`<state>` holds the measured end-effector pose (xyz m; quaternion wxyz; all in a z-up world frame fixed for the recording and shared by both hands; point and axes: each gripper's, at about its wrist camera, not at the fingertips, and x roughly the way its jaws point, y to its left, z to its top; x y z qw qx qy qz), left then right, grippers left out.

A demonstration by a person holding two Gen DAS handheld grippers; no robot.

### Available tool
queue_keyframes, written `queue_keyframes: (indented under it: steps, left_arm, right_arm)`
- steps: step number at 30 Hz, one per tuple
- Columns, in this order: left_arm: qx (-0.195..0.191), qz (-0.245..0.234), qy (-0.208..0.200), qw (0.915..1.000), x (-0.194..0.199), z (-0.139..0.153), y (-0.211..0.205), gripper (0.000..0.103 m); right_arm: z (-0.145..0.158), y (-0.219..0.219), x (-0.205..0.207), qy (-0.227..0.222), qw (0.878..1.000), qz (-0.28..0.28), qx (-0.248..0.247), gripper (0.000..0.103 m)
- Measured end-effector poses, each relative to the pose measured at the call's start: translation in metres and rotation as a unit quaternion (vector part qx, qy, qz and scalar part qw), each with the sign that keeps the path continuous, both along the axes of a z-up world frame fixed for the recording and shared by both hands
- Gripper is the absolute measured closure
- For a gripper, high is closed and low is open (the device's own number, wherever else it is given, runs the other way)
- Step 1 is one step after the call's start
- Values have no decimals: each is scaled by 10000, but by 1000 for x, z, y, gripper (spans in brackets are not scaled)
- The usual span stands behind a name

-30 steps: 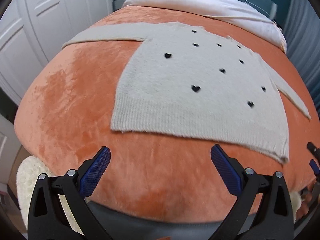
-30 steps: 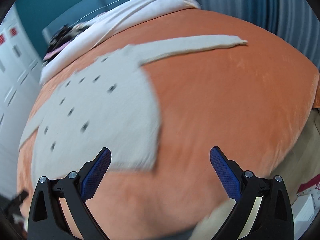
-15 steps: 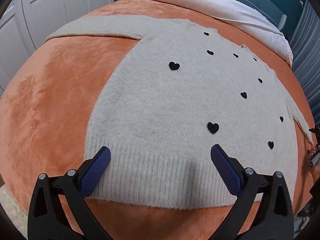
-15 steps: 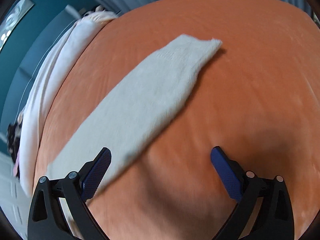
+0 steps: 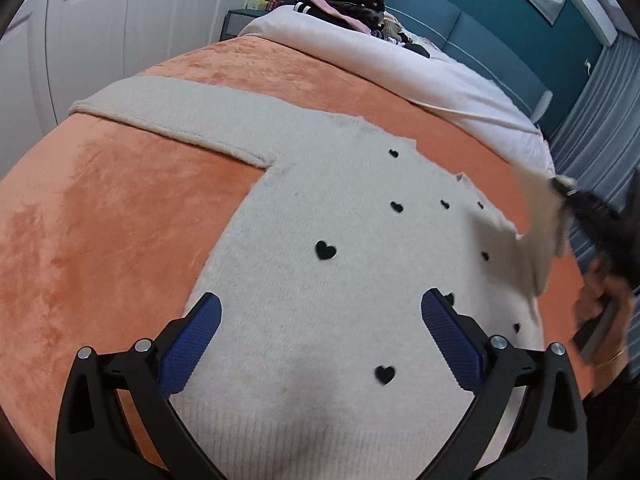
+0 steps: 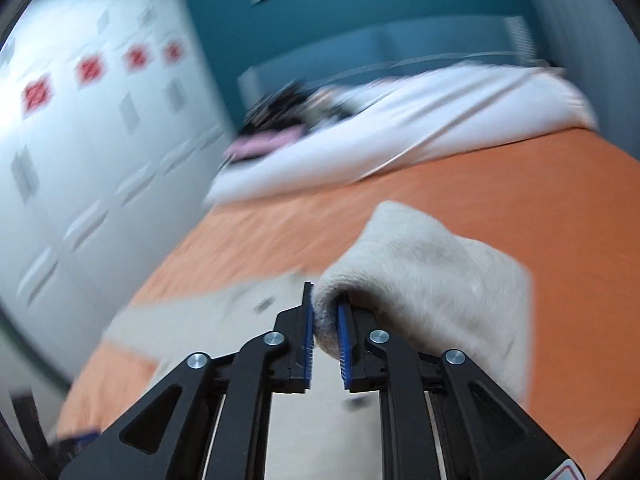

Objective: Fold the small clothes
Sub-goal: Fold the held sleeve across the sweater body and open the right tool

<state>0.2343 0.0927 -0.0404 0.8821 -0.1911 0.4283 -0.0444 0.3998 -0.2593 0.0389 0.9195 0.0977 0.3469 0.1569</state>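
A cream knitted sweater (image 5: pixel 328 280) with small black hearts lies flat on the orange blanket (image 5: pixel 100 220). Its left sleeve (image 5: pixel 172 112) stretches out to the left. My left gripper (image 5: pixel 320 316) is open and empty, hovering over the sweater's lower body. My right gripper (image 6: pixel 325 312) is shut on the cuff of the right sleeve (image 6: pixel 432 276) and holds it lifted above the bed. In the left wrist view the raised sleeve (image 5: pixel 536 232) hangs from the right gripper (image 5: pixel 568 192) at the right edge. The right wrist view is blurred.
A white duvet (image 5: pixel 400 64) covers the far end of the bed, with a pile of dark clothes (image 5: pixel 348 0) on it. White wardrobe doors (image 5: pixel 100 32) stand to the left. A teal headboard wall (image 5: pixel 480 28) is behind.
My right gripper has closed on the right sleeve's cuff and lifted it off the blanket, swinging it over towards the sweater's body. My left gripper has moved further forward over the sweater.
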Motion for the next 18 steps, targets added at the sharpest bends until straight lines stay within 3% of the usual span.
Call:
queue_keyframes:
  steps: [2,4,6,8,9,13,16,18]
  left_arm:
    - [-264,2,66,9996,14,1,1,5]
    - [-467,-87,178,9987,27,0,-2,5]
    - [-596,-236,191,9978,40,-1,-5,5]
    - [-613,-394,152,9972,54,-3,-13,5]
    - [-618,-450,144,9970,60,-5,-19,5]
    - [-841,-602,178,9945,71,-12,-48,5]
    - [-848,-755,156,9934,64,-16,-70,5]
    - [-624,-928,97,9937,57,-17,-82,5]
  right_arm:
    - [-56,47,15,677,9956,271,-585,81]
    - [-94,56,11,1107,9897,210,-880,81]
    - [-96,39,-8,981,9931,132,-632,75]
    - [-90,18,-27,846,9952,-117,-482,56]
    - [-86,4,-36,734,9958,-297,-459,42]
    - [-79,-32,-42,839,9947,-553,-229,39]
    - [-88,-46,-21,1239,9881,-739,533,39]
    - [-98,-55,-1,1371,9802,-1043,976,39]
